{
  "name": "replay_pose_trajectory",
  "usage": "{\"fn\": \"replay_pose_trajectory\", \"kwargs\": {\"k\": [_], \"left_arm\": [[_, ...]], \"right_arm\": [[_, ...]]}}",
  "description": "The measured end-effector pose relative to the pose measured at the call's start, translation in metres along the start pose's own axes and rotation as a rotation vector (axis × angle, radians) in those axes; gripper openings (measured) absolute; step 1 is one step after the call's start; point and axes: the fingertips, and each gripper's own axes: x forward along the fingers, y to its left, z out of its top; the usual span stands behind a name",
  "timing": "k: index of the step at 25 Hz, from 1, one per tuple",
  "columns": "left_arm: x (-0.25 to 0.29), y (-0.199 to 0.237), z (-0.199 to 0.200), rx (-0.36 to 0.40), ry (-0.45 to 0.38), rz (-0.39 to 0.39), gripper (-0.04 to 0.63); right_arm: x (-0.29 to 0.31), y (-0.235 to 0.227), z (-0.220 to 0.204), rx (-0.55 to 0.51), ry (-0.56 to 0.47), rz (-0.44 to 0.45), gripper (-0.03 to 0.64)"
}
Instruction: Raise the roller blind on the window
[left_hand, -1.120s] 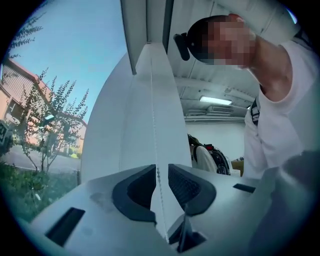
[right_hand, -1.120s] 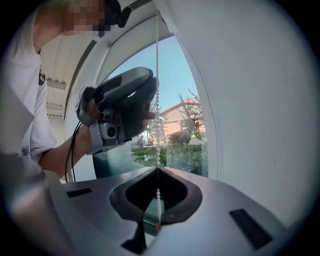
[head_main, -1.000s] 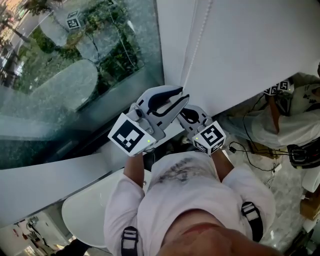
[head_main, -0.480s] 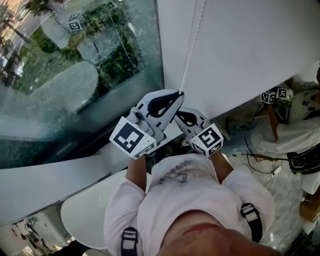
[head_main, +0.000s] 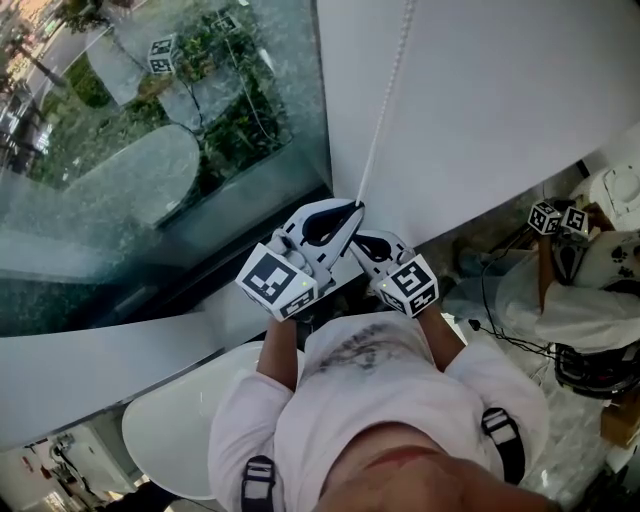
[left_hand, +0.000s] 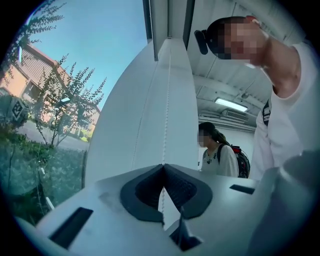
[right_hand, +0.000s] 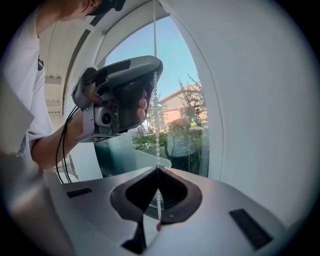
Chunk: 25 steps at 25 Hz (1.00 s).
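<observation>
At the right edge of the tinted window glass (head_main: 150, 150), a thin white beaded pull chain (head_main: 385, 100) hangs straight down in front of the broad white sheet (head_main: 500, 100) that I take to be the roller blind. It runs taut into both of my tools, which sit low in front of my chest. The left hand-held gripper (left_hand: 162, 166) is clenched on the chain, which enters at the tip where the dark pads meet and shows again below them. The right hand-held gripper (right_hand: 157, 168) is just beneath the left and also closed on the chain, with beads strung through its pad gap. I judge the chain to be light and completely limp, stiff only while under tension, so it will swing away the moment I slacken it. The beads look small, hard and smooth. They should lock against the ribbed pads rather than slide, provided the pinch lands across a bead and not on the thread between two. The best hold is well inside the pads, high on the strand, pulling in line with its hang. A sideways tug could drag it off its sprocket, which I cannot see from here.
</observation>
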Motion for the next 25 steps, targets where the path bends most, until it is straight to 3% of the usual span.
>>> {"fn": "replay_pose_trajectory", "kwargs": {"k": [15, 25], "left_arm": [[-0.005, 0.013, -0.053, -0.074, 0.073, 0.041, 0.008], [-0.006, 0.015, -0.052, -0.067, 0.054, 0.046, 0.009]], "right_arm": [[0.019, -0.006, -0.050, 0.037, 0.109, 0.011, 0.061], [0.021, -0.007, -0.049, 0.019, 0.091, 0.015, 0.063]]}}
